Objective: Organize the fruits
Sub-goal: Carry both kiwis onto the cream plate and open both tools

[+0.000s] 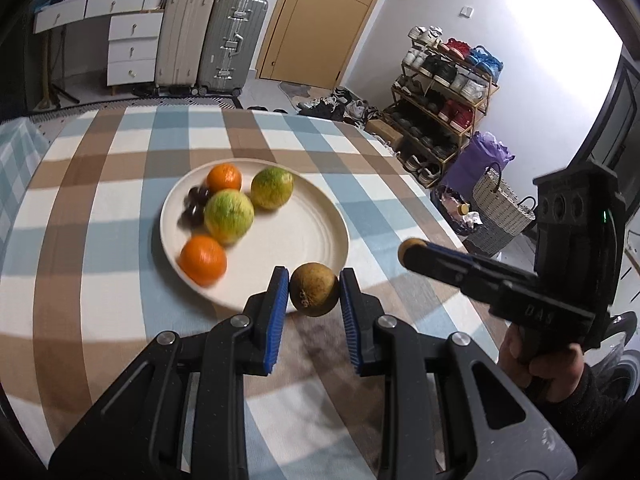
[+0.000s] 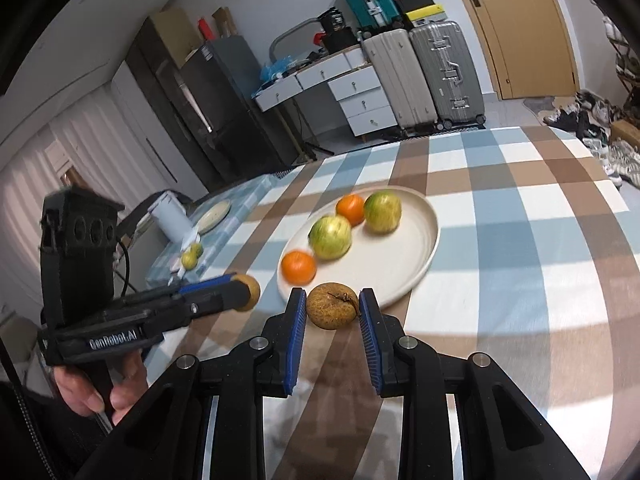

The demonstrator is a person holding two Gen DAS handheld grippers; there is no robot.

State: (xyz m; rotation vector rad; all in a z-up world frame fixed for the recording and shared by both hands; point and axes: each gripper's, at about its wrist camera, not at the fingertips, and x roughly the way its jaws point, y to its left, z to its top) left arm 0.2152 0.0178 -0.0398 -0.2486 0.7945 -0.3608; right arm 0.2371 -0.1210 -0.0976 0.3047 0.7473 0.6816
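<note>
- Four citrus fruits were already gathered on the plate (image 1: 320,216), far left.
- One brown fruit (image 1: 314,289) was gripped by the left gripper (image 1: 314,292).
- Another brown fruit (image 2: 332,306) was clamped in the right gripper (image 2: 332,308); both were judged unplaced.

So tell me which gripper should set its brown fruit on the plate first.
Probably left: the left gripper holds its brown fruit over the plate's near rim. The right gripper holds its own brown fruit just short of the rim.
</note>
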